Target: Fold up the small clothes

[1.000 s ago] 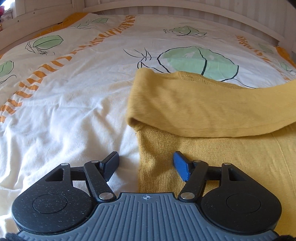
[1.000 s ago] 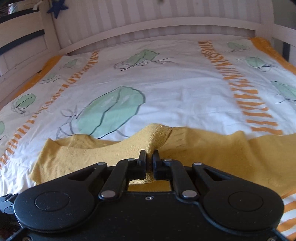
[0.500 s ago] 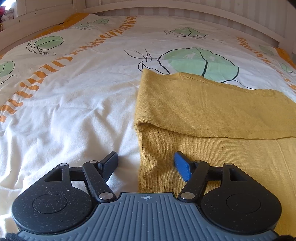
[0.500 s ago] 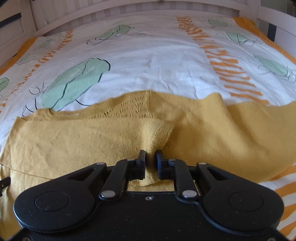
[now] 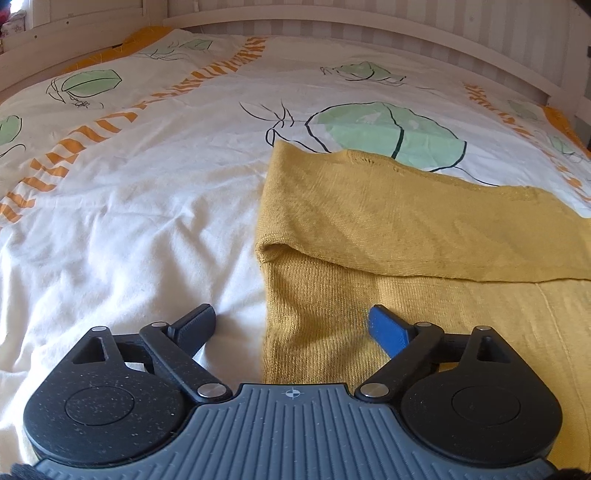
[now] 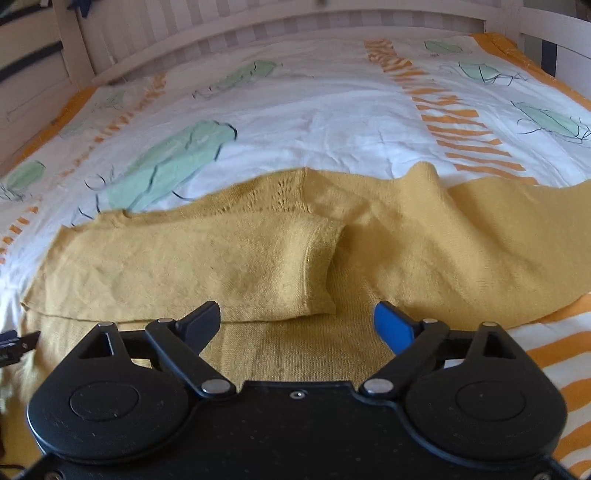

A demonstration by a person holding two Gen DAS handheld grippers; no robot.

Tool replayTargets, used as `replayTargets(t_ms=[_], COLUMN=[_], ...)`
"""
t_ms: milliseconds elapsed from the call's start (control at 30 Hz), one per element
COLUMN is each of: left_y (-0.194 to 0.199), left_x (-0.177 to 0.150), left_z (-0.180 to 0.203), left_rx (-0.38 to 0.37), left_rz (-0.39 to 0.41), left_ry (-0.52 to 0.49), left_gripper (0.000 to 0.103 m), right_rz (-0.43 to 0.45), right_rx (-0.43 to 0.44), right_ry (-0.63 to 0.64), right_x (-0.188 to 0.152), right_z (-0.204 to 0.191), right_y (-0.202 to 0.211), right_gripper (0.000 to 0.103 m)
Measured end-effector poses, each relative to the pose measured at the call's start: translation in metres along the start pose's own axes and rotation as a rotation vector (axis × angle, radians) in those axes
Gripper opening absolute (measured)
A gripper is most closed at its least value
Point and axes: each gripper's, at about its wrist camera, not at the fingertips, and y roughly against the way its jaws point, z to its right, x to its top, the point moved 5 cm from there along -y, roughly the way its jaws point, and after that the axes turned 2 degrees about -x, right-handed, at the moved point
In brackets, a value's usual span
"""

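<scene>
Mustard knit sweater [image 6: 258, 258] on leaf-print duvet [image 5: 147, 184]; both grippers' fingers wide, empty.

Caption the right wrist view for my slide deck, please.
Open right gripper above mustard sweater, sleeve folded across, on patterned bedspread.

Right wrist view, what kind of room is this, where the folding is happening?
Most likely a bedroom. The yellow knit garment lies on a bed covered by a white leaf-print duvet, with a white slatted bed frame behind. Both grippers are open over it.
</scene>
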Motion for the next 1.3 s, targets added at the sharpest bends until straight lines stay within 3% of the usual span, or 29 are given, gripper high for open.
replayTargets(t_ms=[100,300,667,900,1167,1300], left_y=[0.002,0.024,0.035,0.001,-0.03,-0.052], left_x=[0.003,0.011,0.048,0.06,0.042,0.03], left_z=[0.0,0.013,0.112,0.197,0.279,0.289], left_rx=[0.005,-0.029,-0.207,-0.242,-0.255,-0.24], left_rz=[-0.028,-0.03,0.01,0.01,0.001,-0.072], left_ry=[0.0,0.057,-0.027,-0.183,-0.391,-0.375], left_gripper=[0.089,0.085,0.085,0.085,0.085,0.085], right_rz=[0.031,0.041,0.024,0.025,0.014,0.016], right_rx=[0.024,-0.027,-0.167,-0.16,-0.187,-0.217], right_ry=[-0.038,-0.167,-0.202,-0.159,-0.16,-0.166], right_x=[0.01,0.024,0.037,0.037,0.033,0.034], right_z=[0.003,0.05,0.144,0.146,0.169,0.19], right_y=[0.005,0.012,0.047,0.047,0.046,0.05], right_gripper=[0.091,0.092,0.094,0.094,0.094,0.094])
